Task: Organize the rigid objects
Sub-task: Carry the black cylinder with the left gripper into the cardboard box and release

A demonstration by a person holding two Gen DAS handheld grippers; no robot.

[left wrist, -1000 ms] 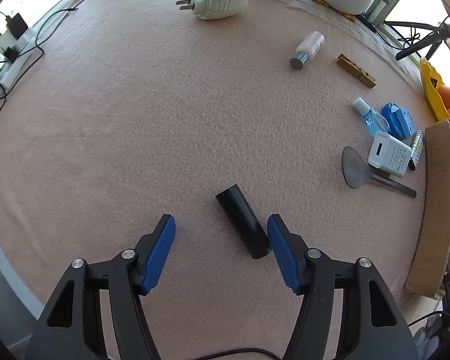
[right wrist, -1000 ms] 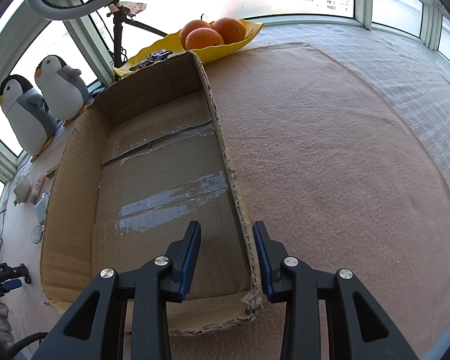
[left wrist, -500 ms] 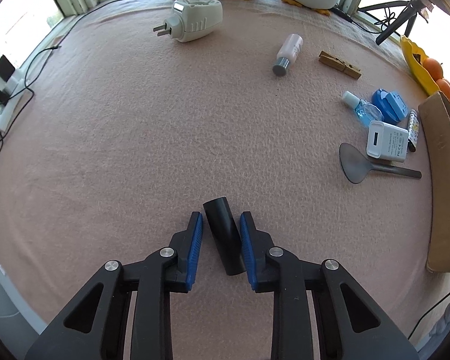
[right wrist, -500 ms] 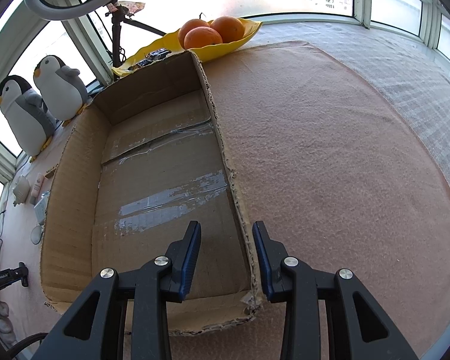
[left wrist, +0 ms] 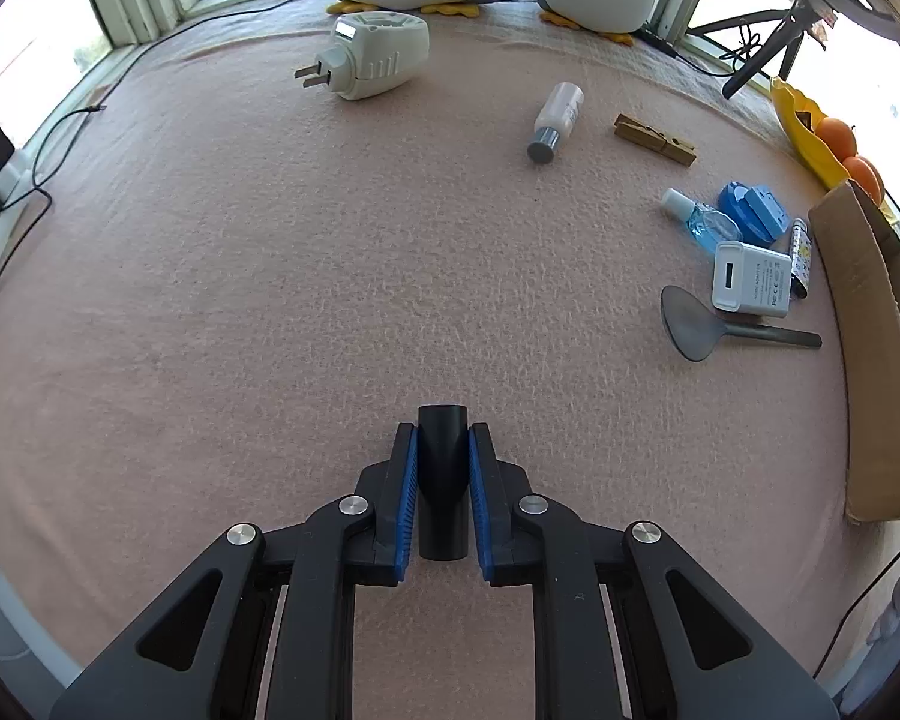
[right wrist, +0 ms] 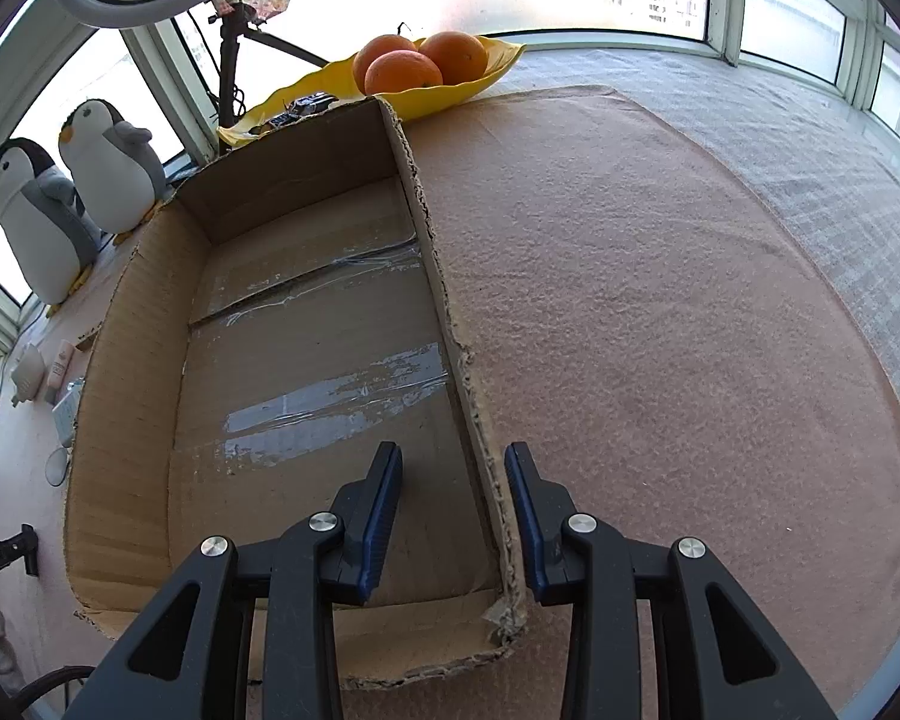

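Black and smooth, a short tube (left wrist: 443,480) lies between the blue pads of the left gripper (left wrist: 443,441), its length running along the fingers and its far end poking out past their tips. The jaws are closing on it, and both pads already sit against its sides. It rests low over the pink felt cloth (left wrist: 390,252) that covers the tabletop.

Farther out on the cloth lie the other loose things: a white plug-in adapter (left wrist: 372,63) with its prongs pointing left, a small white bottle (left wrist: 555,120) with a grey cap, and a wooden clothespin (left wrist: 654,139). Near the right edge a cluster sits close together: a clear blue bottle (left wrist: 699,217), a blue case (left wrist: 753,210), a white charger (left wrist: 750,279), a marker (left wrist: 800,258) and a grey spoon (left wrist: 708,330) whose handle points toward the cardboard box (left wrist: 870,360).

From the right wrist view, the right gripper (right wrist: 453,468) hangs over the near right corner of that box (right wrist: 150,300), one finger inside and one outside its torn right wall. Its jaws are as narrow as they go, a gap still showing between the pads, and they pinch nothing; the wall passes between them without clear contact. The box floor shows only strips of tape. Beyond it stand two plush penguins (right wrist: 72,204) and a yellow dish (right wrist: 468,84) with three oranges (right wrist: 417,63).
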